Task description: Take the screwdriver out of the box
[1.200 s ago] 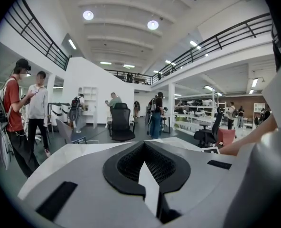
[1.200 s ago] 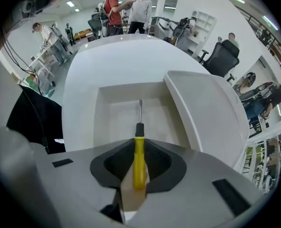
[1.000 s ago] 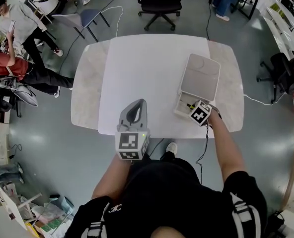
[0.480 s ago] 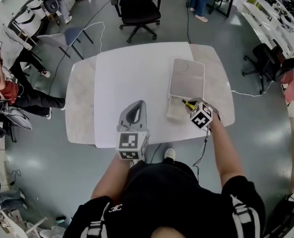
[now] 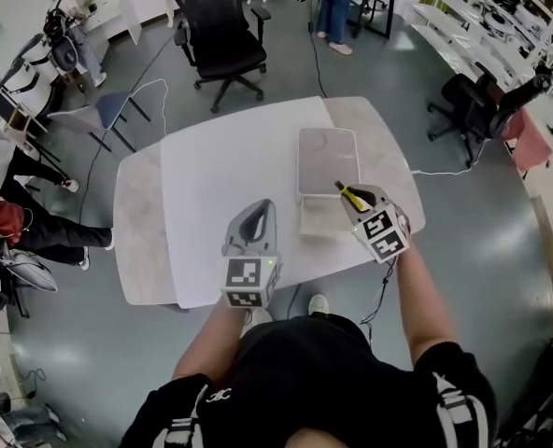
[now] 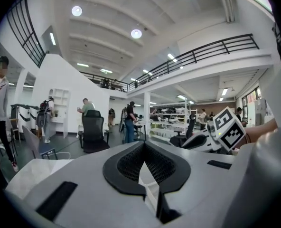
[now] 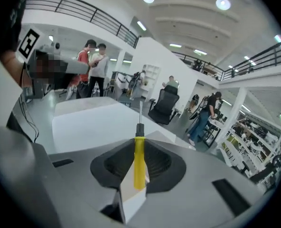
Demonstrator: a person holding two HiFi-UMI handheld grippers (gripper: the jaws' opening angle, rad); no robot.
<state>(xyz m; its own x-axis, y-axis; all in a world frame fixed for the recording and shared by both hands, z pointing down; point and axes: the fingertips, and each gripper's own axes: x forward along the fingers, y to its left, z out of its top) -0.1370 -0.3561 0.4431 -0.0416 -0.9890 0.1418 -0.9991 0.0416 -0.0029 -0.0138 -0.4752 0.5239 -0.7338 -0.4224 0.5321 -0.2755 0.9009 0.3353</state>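
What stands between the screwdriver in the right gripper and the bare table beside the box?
Nothing visible. The right gripper is shut on the yellow screwdriver, held over the open box's right edge. The white table beside the box lies bare, and the left gripper hovers well apart.

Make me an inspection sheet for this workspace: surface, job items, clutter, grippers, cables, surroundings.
Surface: table, white, bare apart from the box.
Job's things: box open on the table's right part; screwdriver gripped by its yellow handle.
Clutter: nothing seen.
Grippers: right gripper shut on the screwdriver; left gripper shut, empty.
Cables: white cable on the floor right of the table.
Surroundings: black office chair, people standing, shelving.
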